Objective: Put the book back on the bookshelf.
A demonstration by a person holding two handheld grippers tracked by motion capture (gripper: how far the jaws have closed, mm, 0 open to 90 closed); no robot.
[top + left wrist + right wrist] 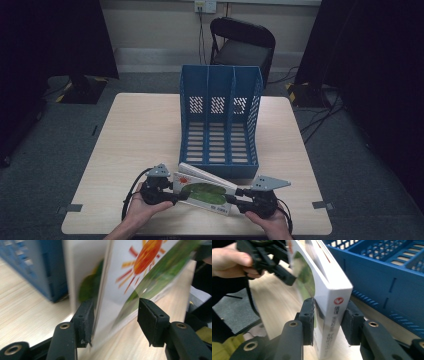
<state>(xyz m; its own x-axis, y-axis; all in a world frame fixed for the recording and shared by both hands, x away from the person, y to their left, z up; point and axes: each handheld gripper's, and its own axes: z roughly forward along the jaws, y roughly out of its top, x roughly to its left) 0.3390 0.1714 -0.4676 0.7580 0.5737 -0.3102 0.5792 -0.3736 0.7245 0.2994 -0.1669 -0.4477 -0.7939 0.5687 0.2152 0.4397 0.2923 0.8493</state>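
Book (pixel 206 192) is off the table (pixel 135 140), tilted, just in front of the rack (pixel 220 125). Right gripper (pixel 329 320) pinches its spine end, pads on both faces. Left gripper (pixel 115 315) is spread: one pad at the cover, the other clear. Handover looks nearly done; slotting into the rack still to do.

Blue file rack (pixel 220 120) sitting on table (pixel 135 145), near far edge. Black chair (pixel 242 45) standing on floor behind table.
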